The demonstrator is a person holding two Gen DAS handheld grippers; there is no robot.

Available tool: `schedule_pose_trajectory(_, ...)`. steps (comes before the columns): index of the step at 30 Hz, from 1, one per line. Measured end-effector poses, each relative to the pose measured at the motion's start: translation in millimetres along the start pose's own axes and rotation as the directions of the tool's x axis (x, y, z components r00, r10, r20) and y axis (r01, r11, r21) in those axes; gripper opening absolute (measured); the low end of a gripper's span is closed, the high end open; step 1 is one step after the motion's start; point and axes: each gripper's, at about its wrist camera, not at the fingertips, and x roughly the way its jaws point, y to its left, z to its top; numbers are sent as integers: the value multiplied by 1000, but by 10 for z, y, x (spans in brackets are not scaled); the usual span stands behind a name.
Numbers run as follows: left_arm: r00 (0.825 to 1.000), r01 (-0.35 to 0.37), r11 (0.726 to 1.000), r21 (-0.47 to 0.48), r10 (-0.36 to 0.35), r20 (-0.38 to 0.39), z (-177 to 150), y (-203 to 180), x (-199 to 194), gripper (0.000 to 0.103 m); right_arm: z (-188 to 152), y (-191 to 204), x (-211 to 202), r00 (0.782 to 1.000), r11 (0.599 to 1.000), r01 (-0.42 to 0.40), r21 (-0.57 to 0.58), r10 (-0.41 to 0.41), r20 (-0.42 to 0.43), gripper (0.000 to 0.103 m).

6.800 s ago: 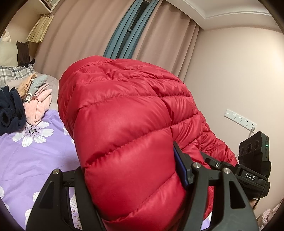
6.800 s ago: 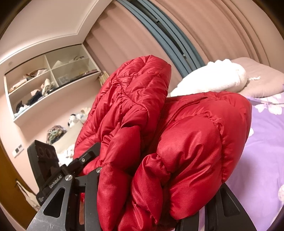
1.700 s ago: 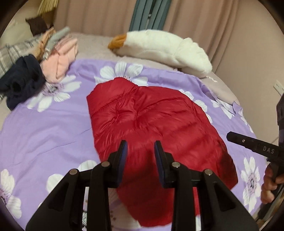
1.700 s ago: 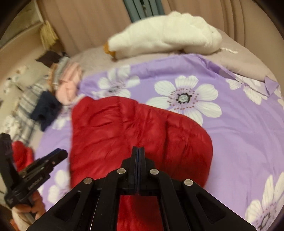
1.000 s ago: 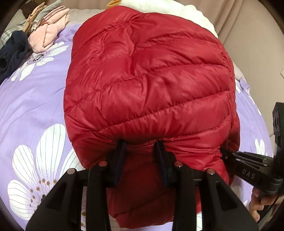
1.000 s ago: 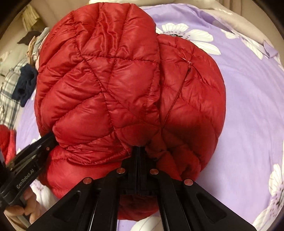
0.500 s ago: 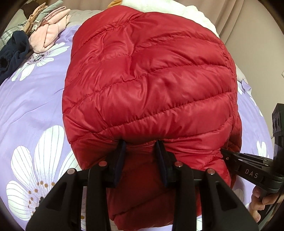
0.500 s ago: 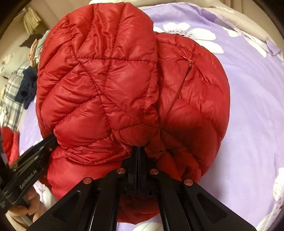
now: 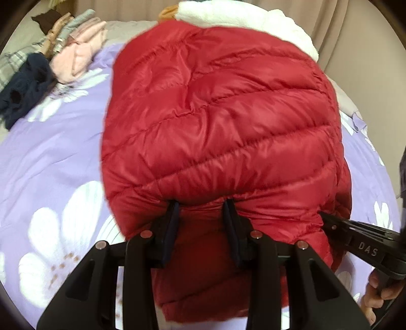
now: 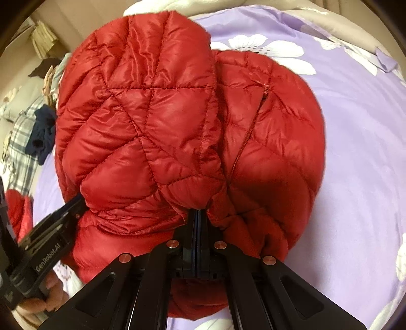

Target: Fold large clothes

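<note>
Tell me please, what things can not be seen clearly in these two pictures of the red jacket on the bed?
- Left gripper fingertips, left wrist view: buried in the red jacket, so the grip is unclear.
- Right gripper tips, right wrist view: the jacket fold covers them.
- White plush toy: mostly behind the jacket, cut by the top edge.
- Clothes pile: blurred.
- Bedspread under the jacket: hidden.

A down jacket (image 9: 218,121) lies mid-bedspread (image 9: 50,157), folded over itself. Behind it rests a plush toy (image 9: 253,17). To the far left sits a pile of clothes (image 9: 63,58). The left gripper (image 9: 201,210) and right gripper (image 10: 198,215) meet the jacket's near edge.
</note>
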Motion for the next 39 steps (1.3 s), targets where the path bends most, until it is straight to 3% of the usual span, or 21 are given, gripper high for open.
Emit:
schedule_pose_trajectory(3, 997, -75, 996, 52, 74, 25, -70, -151, -347, 34, -127, 75, -297, 1000, 1000, 7, -3, -7, 26, 0)
schedule_pose_trajectory(5, 997, -35, 998, 53, 31, 77, -125, -206, -726, 35, -181, 134, -541, 998, 999, 36, -37, -34, 58, 0)
schedule_pose_trajectory(8, 987, -4, 999, 33, -1, 158, -190, -230, -1323, 36, -337, 321, -1130, 972, 981, 155, -121, -129, 199, 0)
schedule_pose_trajectory(11, 966, -49, 999, 8, 45, 253, -266, -249, -1937, 41, -564, 485, -1717, 942, 966, 188, -179, -126, 312, 0)
schedule_pose_trajectory(14, 943, -84, 996, 11, 76, 324, -488, -280, -2540, 66, -809, 565, -2209, 913, 966, 187, -177, -104, 394, 0)
schedule_pose_trajectory(15, 937, -86, 996, 9, 78, 342, -577, -286, -2683, 79, -883, 576, -2328, 905, 965, 192, -179, -103, 412, 0)
schedule_pose_trajectory(16, 925, -78, 997, -5, 75, 373, -677, -267, -2864, 89, -964, 607, -2436, 897, 961, 205, -184, -109, 429, 0)
schedule_pose_trajectory(19, 872, -22, 999, -39, 39, 487, -934, -199, -3279, 103, -1260, 676, -2682, 854, 944, 281, -172, -164, 494, 0)
schedule_pose_trajectory(22, 817, 3, 994, -105, 58, 574, -1162, -176, -3518, 103, -1435, 605, -2795, 820, 950, 286, -128, -174, 546, 0)
schedule_pose_trajectory(23, 801, 21, 991, -131, 62, 596, -1234, -171, -3579, 103, -1489, 572, -2808, 819, 956, 268, -116, -163, 550, 0)
schedule_pose_trajectory(24, 791, 38, 987, -154, 64, 608, -1307, -160, -3619, 103, -1525, 555, -2837, 822, 964, 246, -105, -150, 549, 13)
schedule_pose_trajectory(25, 784, 57, 985, -164, 58, 618, -1372, -154, -3640, 103, -1587, 499, -2855, 824, 973, 213, -87, -131, 551, 33)
schedule_pose_trajectory(26, 778, 67, 985, -159, 48, 627, -1386, -140, -3640, 103, -1642, 465, -2866, 819, 981, 181, -69, -111, 562, 82)
schedule_pose_trajectory(27, 771, 66, 986, -155, 48, 635, -1422, -141, -3647, 103, -1698, 427, -2893, 805, 987, 151, -47, -96, 585, 103)
schedule_pose_trajectory(28, 763, 51, 986, -158, 64, 644, -1455, -134, -3667, 103, -1777, 366, -2938, 781, 994, 110, -27, -70, 620, 103)
schedule_pose_trajectory(31, 730, -2, 983, -186, 128, 671, -1547, -109, -3736, 103, -1836, 313, -3005, 775, 999, 45, -24, -20, 631, 103)
schedule_pose_trajectory(32, 727, -11, 984, -177, 130, 674, -1558, -114, -3752, 103, -1854, 316, -3053, 760, 999, 40, -23, -15, 650, 103)
schedule_pose_trajectory(36, 716, -17, 988, -152, 118, 688, -1617, -115, -3817, 103, -1971, 440, -3205, 680, 996, 90, -17, -48, 732, 103)
schedule_pose_trajectory(39, 697, 16, 987, -159, 103, 709, -1669, -98, -3874, 103, -2073, 526, -3247, 642, 992, 123, -20, -65, 764, 103)
